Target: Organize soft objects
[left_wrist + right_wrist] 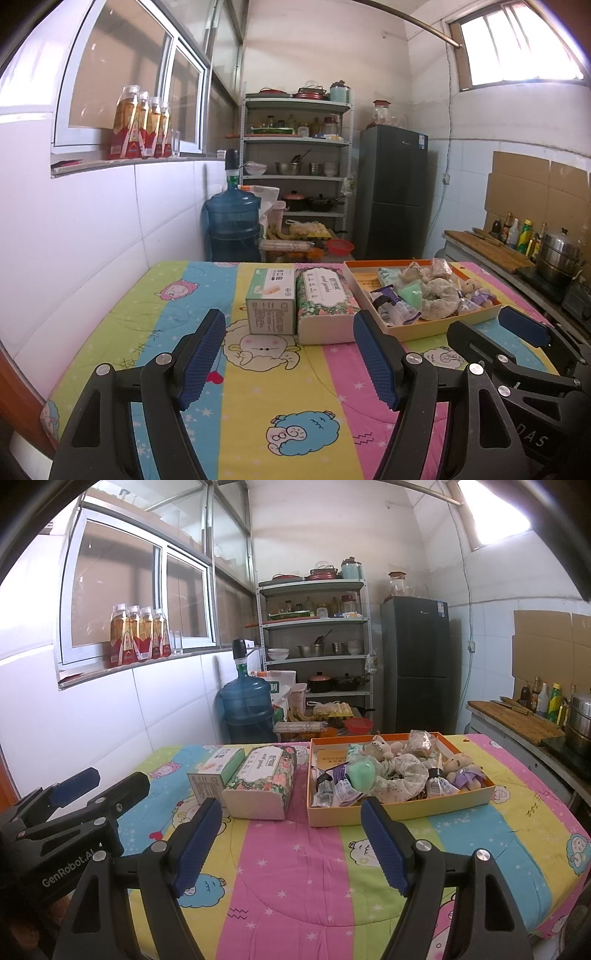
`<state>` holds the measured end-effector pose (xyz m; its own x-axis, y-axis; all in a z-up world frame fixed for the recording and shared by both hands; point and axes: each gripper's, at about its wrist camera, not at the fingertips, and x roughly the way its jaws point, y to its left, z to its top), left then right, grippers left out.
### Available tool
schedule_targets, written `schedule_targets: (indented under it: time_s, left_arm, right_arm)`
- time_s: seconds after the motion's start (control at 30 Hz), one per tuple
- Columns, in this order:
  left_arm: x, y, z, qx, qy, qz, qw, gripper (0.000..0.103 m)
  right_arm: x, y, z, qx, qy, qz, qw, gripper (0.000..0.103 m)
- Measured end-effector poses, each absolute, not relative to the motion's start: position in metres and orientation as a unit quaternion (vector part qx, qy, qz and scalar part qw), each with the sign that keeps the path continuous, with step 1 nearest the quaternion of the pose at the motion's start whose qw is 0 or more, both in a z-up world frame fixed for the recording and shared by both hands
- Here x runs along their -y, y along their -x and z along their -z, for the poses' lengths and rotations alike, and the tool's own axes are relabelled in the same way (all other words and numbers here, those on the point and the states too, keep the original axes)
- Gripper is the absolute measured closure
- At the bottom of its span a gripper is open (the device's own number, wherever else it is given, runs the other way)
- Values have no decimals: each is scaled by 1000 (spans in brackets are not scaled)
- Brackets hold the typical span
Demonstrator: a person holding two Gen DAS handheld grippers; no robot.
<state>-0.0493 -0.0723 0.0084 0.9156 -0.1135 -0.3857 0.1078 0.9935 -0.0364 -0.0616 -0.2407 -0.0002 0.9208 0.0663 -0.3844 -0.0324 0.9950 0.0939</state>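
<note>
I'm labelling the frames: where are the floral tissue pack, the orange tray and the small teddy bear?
floral tissue pack (264, 775): right wrist view, top face.
orange tray (399, 814): right wrist view, near wall.
small teddy bear (458, 764): right wrist view, head.

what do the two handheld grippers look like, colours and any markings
Both the left gripper and right gripper are matte black plastic with silver round bolts and blue ribbed finger pads. White lettering reads "GenRobot.AI" on the left body; the right shows only "DAS". No cables or sleeves visible.

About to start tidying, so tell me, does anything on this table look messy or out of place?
Only the orange tray: a teddy bear, green sponge, frilly fabric and packets lie jumbled on each other. The tissue pack and small box sit side by side.
</note>
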Motion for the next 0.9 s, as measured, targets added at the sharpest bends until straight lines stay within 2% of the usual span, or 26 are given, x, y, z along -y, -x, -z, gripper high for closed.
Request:
schedule_targets:
  time_s: [0.9]
  left_arm:
    - [71, 50, -8, -197, 8, 56, 979, 29]
  right_arm:
    - [238, 62, 1, -198, -43, -25, 979, 26]
